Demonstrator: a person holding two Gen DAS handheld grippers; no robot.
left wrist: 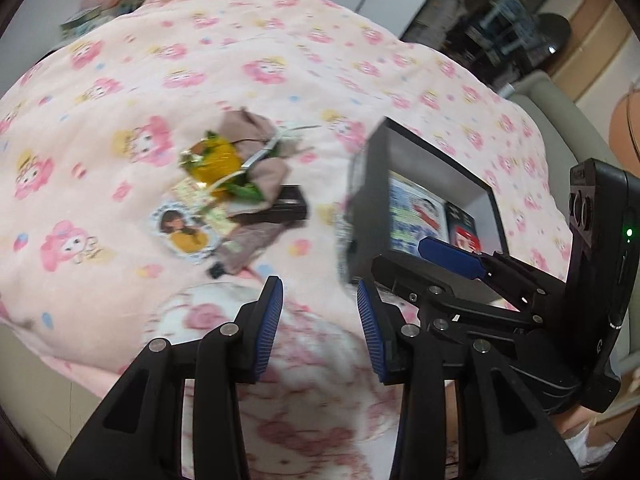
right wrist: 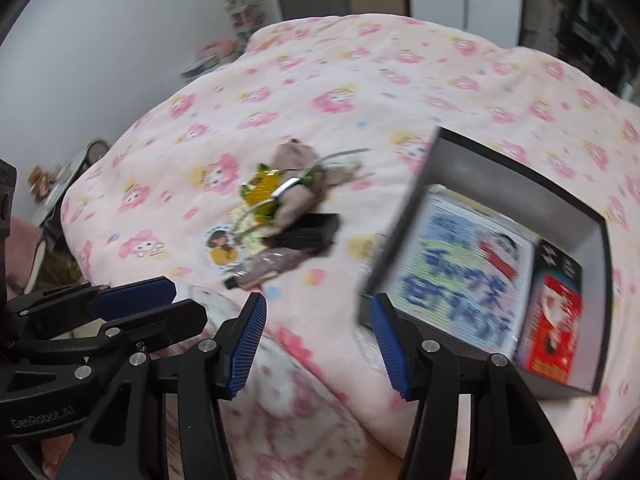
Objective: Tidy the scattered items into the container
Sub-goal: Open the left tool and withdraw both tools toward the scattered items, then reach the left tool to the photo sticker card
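Note:
A pile of scattered items lies on the pink bed cover: a brown fabric piece point(left wrist: 256, 128), a yellow-green wrapper point(left wrist: 214, 156), a round sticker of a girl point(left wrist: 182, 232), a black flat box point(left wrist: 290, 208) and a small tube point(left wrist: 244, 246). The pile also shows in the right wrist view point(right wrist: 288, 204). A black open box point(left wrist: 424, 200) to the right holds a printed booklet point(right wrist: 456, 268) and a red pack point(right wrist: 554, 328). My left gripper point(left wrist: 320, 320) is open and empty, short of the pile. My right gripper point(right wrist: 318, 344) is open and empty beside the box point(right wrist: 592, 264).
The pink patterned bed cover point(left wrist: 280, 40) fills most of both views. A white wall and shelves point(right wrist: 248, 0) stand behind the bed. An orange ball point(left wrist: 624, 128) and dark furniture point(left wrist: 500, 20) sit at the far right.

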